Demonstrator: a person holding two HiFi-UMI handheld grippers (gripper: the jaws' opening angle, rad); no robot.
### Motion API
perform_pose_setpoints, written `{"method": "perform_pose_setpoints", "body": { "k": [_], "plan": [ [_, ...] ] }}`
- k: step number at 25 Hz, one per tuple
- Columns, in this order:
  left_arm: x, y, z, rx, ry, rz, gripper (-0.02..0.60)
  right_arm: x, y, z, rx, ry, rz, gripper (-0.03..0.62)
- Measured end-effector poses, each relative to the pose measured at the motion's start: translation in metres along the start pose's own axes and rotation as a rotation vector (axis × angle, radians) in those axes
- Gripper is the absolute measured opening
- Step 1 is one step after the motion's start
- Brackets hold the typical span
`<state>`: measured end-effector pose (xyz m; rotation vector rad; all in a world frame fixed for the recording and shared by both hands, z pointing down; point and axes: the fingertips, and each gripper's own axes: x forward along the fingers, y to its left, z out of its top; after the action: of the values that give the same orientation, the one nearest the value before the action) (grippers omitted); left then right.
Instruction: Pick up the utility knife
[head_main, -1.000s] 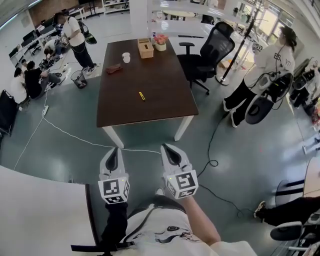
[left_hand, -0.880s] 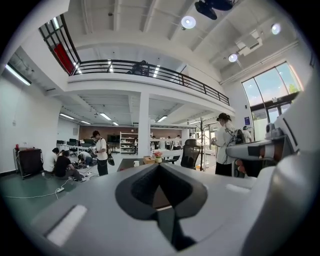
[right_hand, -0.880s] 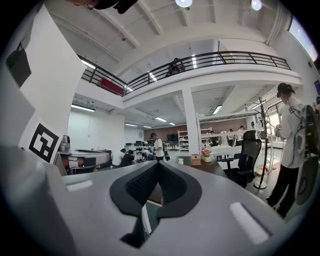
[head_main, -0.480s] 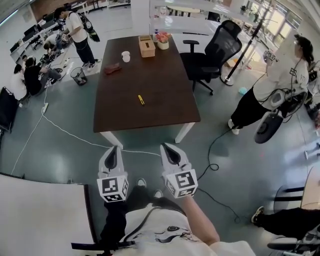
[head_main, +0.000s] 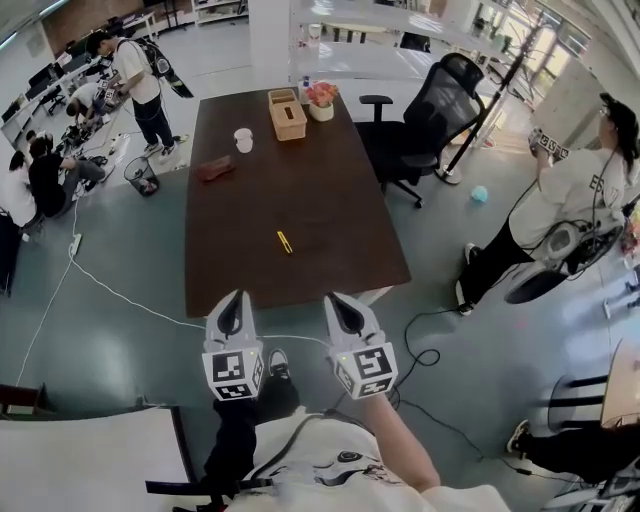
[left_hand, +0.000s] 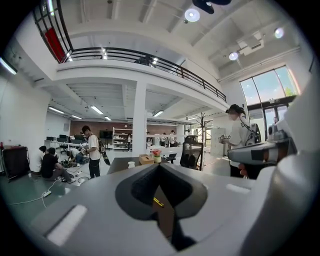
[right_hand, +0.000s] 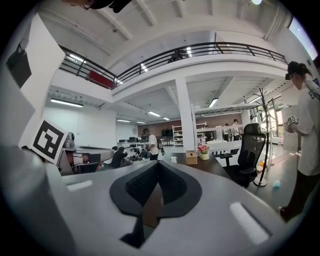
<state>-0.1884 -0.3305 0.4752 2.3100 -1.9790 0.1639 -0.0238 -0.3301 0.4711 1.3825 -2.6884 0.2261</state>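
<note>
While left claw (head_main: 235, 296), right claw (head_main: 336, 297) hang clenched before table (head_main: 335, 195) edge, utility knife (head_main: 285, 241) lies mid-table, bare top around.

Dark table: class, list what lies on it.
A yellow utility knife, a white cup, a wooden box, a flower pot and a reddish item. The box's contents are hidden.

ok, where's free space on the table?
The near half of the table is bare apart from the utility knife: free on both sides of it and up to the near edge. The far end is crowded: cup, wooden box, flower pot, reddish object.
</note>
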Motion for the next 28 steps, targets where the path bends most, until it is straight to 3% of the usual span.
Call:
{"method": "perform_pose_setpoints", "body": {
  "k": [5, 11, 16, 28],
  "plan": [
    [0.052, 0.032, 0.007, -0.008, 0.013, -0.039, -0.002, 0.059, -0.006, 0.016, 0.01, 0.0, -0.021, 0.002],
    [0.09, 0.054, -0.015, -0.061, 0.1, -0.054, -0.002, 0.106, -0.012, 0.009, 0.027, 0.067, -0.03, 0.002],
    [0.108, 0.061, -0.048, -0.088, 0.193, -0.057, -0.002, 0.133, -0.026, -0.033, 0.099, 0.209, -0.011, 0.002],
    [0.132, 0.061, -0.139, -0.171, 0.427, 0.037, -0.002, 0.18, -0.065, -0.138, 0.256, 0.514, 0.114, 0.002]
  ]
}}
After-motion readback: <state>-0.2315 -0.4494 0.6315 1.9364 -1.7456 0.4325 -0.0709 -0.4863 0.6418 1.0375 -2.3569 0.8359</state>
